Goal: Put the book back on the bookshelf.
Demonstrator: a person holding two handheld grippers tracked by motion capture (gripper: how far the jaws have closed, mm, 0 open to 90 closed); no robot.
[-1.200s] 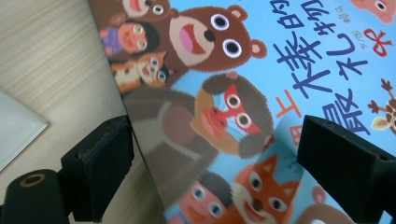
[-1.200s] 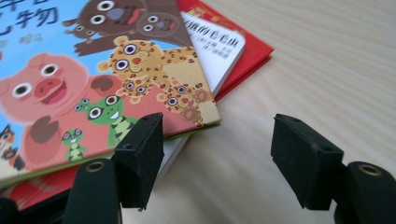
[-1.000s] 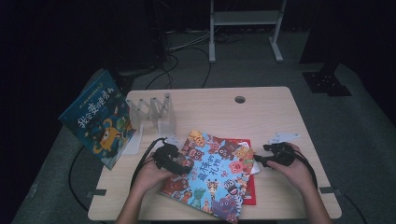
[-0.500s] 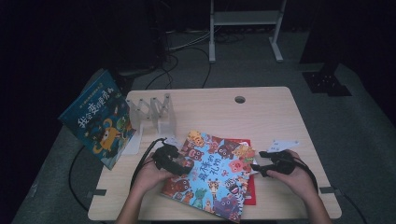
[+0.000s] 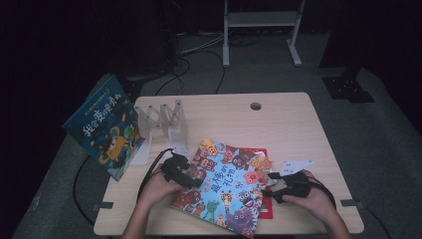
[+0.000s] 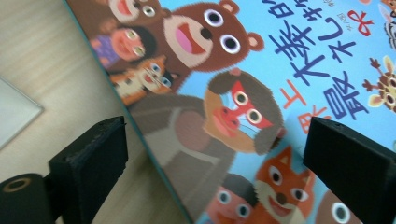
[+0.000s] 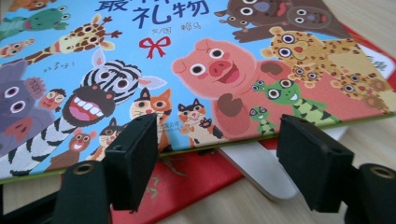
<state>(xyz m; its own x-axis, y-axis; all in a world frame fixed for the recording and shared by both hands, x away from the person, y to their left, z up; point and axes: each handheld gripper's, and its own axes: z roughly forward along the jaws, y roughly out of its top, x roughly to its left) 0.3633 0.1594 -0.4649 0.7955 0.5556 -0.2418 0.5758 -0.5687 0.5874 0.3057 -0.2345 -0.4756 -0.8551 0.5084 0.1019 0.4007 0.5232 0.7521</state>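
**Blue picture book lies between two open tongs**

Blue and crowded with cartoon animals, the picture book (image 5: 226,186) lies flat on the table (image 5: 288,124), on top of a red book (image 5: 264,205) whose edge shows under its right side. Its long axis runs from the clear plastic rack (image 5: 161,122) down toward the person.

The left tongs (image 5: 191,180) hang over the book's left edge, jaws wide apart, one over bare wood and one over the cover. The right tongs (image 5: 271,188) face the book's right edge at table level, jaws also apart and gripping nothing, the edge just ahead of them. Both sit equally close, so either could probably close on its edge first.
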